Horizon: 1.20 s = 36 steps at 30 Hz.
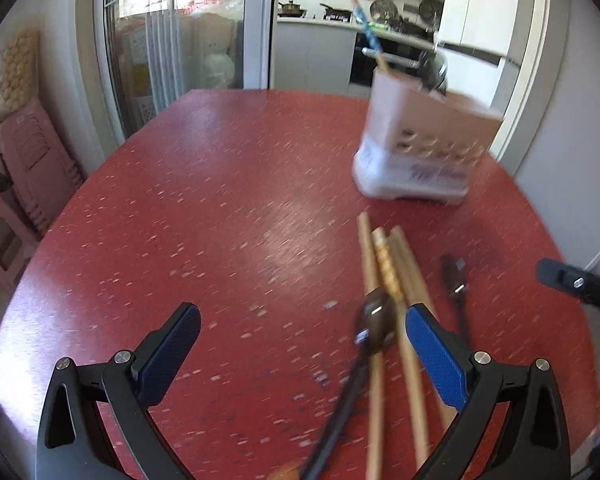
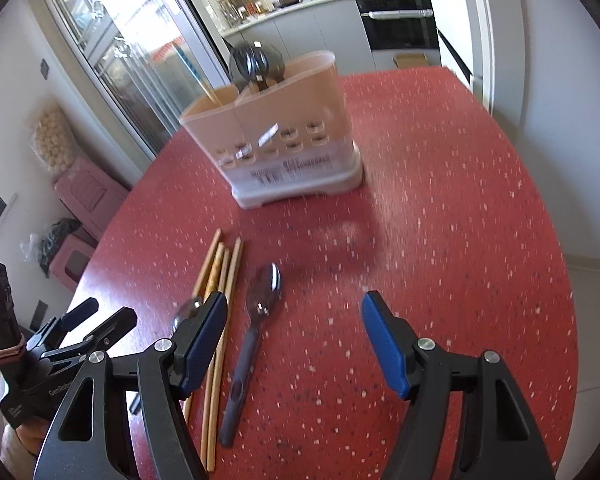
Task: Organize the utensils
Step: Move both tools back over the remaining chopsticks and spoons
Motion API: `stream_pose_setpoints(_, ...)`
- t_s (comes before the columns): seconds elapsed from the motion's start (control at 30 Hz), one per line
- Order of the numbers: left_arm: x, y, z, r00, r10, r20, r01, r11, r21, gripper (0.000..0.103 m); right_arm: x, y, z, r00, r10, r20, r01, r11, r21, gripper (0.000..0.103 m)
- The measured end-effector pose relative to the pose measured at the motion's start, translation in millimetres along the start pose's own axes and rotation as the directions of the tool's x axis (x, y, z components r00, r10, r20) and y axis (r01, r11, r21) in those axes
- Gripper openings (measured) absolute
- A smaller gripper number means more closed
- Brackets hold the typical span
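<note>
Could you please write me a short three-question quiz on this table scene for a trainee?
1. True or false: the holder already has utensils standing in it.
2. Which lies nearer the right hand-held gripper in its own view: A) the chopsticks, B) the spoon with a dark handle?
3. Fill in: the left hand-held gripper is ____ , holding nothing.

Key: 1 true; 2 B; 3 open. A second spoon lies across the chopsticks on the red table.
</note>
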<state>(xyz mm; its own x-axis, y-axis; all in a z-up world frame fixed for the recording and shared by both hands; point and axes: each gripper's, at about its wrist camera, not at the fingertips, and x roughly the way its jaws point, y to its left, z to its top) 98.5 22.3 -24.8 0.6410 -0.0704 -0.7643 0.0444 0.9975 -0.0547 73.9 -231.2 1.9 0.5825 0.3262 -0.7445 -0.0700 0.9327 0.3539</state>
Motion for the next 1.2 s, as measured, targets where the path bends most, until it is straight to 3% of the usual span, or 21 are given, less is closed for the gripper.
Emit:
stream_pose_setpoints(0.17,4,10,-10,0.999,0.024,-0.027,-0.023,0.999,0.035,0.103,8,-2,-11,0.999,-0.013,-0.046,0.013,1.000,0.011,0.073)
stream_pose_setpoints(0.4,8,12,-24,0.998,0.005,-0.057,0.001,0.995,0.102,0.103,17,0,-21,0.994,-0.034,-0.100,0.036,0.999,0.009,0.073)
stream_pose_setpoints(0.9,11,2,-31,0.986,-0.098,-0.132,0.125,0.969,0.214,0.103,38,15,-23,0.982,-0.054,-0.183,0.055,0.998,-0.001,0.073)
stream_pose_setpoints(1.03,18,-2,-35,0.986,-0.066,-0.151,0.105,0.959,0.262,0.103,44,21,-22,0.977,-0.070,-0.201,0.067,0.998,-0.019,0.073)
stream_pose_setpoints(1.2,28,3,-32,0.985,-0.051,-0.167,0.093,0.962,0.256,0.103,58,29,-19,0.966,-0.105,-0.237,0.099,0.994,-0.038,0.073)
